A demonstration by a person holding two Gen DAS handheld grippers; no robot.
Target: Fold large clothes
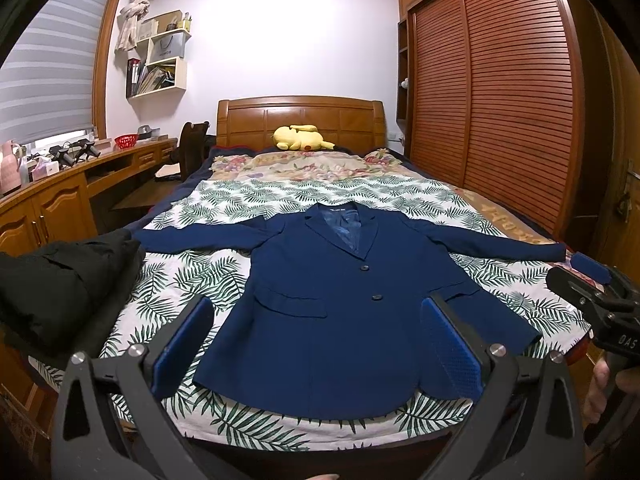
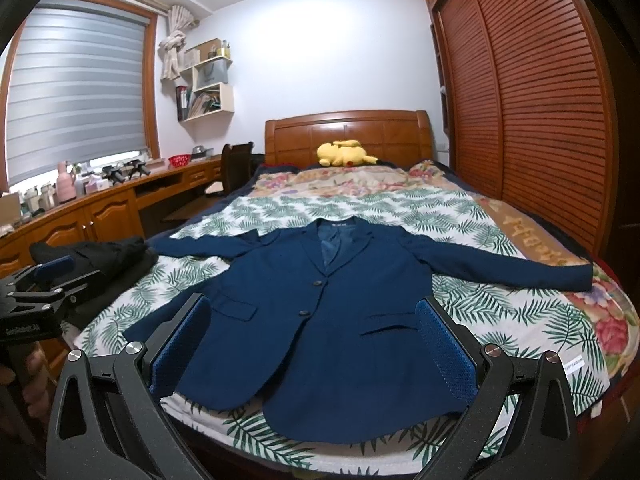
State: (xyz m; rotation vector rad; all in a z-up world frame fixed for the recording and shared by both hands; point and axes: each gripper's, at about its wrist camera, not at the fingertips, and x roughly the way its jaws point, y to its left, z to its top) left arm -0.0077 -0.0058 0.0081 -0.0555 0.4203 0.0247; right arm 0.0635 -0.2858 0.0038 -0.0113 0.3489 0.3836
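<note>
Clearly you haven't started: blazer [image 1: 328, 312] lies flat mid-frame, left gripper [image 1: 316, 344] and right gripper [image 2: 312, 344] both spread empty; next, pinch a sleeve cuff

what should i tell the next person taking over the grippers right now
Left gripper: open, holding nothing, hovering above the jacket hem.
Right gripper: open, holding nothing, also above the hem.
Navy jacket: flat, face up, buttoned, both sleeves spread out, on the leaf-print sheet at the foot of the bed.
Black garment: bunched at the bed's left edge.
Done: jacket laid out. Left: every fold; probably the sleeves first.
</note>
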